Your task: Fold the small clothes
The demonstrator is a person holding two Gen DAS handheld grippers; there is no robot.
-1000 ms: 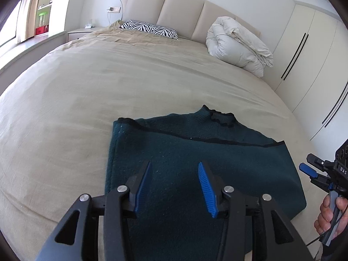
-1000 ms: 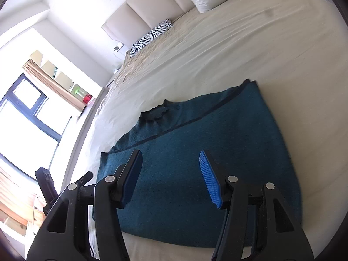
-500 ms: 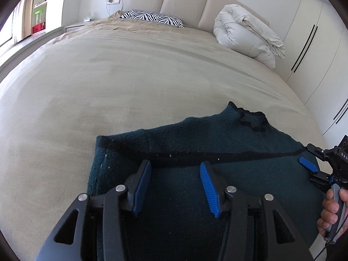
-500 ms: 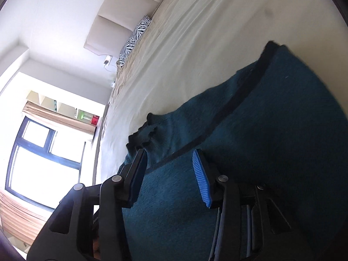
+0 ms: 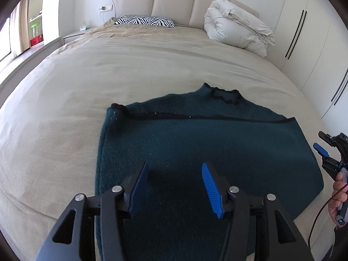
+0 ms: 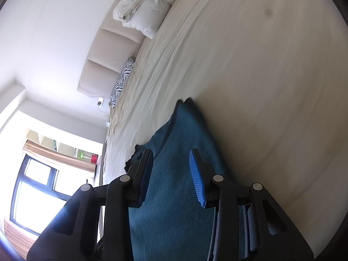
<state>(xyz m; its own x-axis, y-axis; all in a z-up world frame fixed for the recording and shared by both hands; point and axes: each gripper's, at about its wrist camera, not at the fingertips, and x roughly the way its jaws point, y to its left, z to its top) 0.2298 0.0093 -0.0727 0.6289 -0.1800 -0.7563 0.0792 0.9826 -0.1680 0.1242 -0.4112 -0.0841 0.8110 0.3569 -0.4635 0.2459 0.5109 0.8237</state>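
A dark teal knitted sweater with black trim lies flat on the beige bed, its lower part folded up over the body and its collar pointing to the headboard. My left gripper is open and empty, just above the sweater's near part. My right gripper is open and empty, rolled sideways low over the sweater near its right edge. It also shows at the right edge of the left wrist view.
A zebra-striped pillow and a rolled white duvet lie at the headboard. White wardrobe doors stand to the right of the bed. A window and shelves are on the left side.
The left gripper drew back toward me from the fold line and lifted a little. The right gripper rolled further sideways and shifted toward the sweater's right edge. Both stayed open.
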